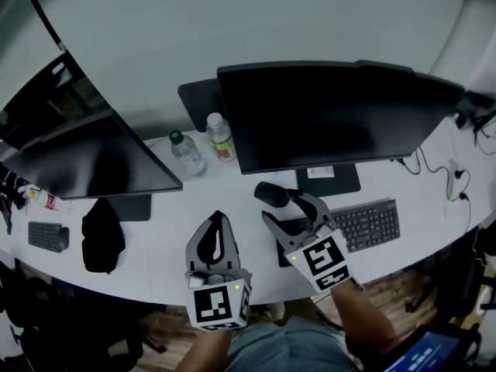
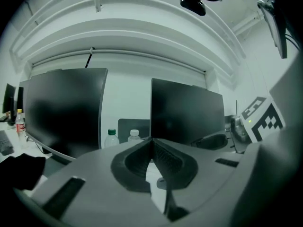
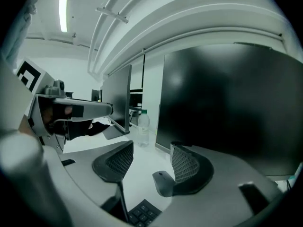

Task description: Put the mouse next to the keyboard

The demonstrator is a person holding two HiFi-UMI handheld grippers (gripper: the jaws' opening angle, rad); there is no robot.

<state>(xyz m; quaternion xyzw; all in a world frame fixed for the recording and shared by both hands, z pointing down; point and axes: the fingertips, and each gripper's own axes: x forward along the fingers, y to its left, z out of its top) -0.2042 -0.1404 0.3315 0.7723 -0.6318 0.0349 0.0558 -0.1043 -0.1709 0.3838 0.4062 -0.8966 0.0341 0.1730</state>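
- Left gripper (image 1: pixel 219 218): the jaws are together, tips meeting, with nothing between them. It hovers over the front edge of the bench (image 1: pixel 167 258), left of the right gripper.
- Right gripper (image 1: pixel 288 208): the jaws stand apart and clamp nothing. In the right gripper view the mouse (image 3: pixel 163 182) lies on the bench within the gap, close against the right-hand jaw and partly hidden by it. Whether that jaw touches the mouse cannot be told.
- Small dark keyboard (image 1: pixel 46 236): at the far left of the bench.
- Left monitor (image 1: pixel 93 157): screen dark, angled toward the centre.
- Black soft object (image 1: pixel 102 235): lies on the bench in front of the left monitor's base.
- Two clear bottles: one with a green cap (image 1: pixel 186 153), one with a white cap (image 1: pixel 221 138), upright, side by side between the two monitors.
- Centre monitor (image 1: pixel 333 115): screen dark, on a flat base.
- Mouse (image 1: pixel 271 194): dark, on the bench in front of the centre monitor, just beyond the left end of the keyboard (image 1: pixel 368 225).
- Keyboard: lies in front of the centre monitor's base, with its left end under the right gripper.
- Cables (image 1: pixel 453 180): loose on the bench at the far right.
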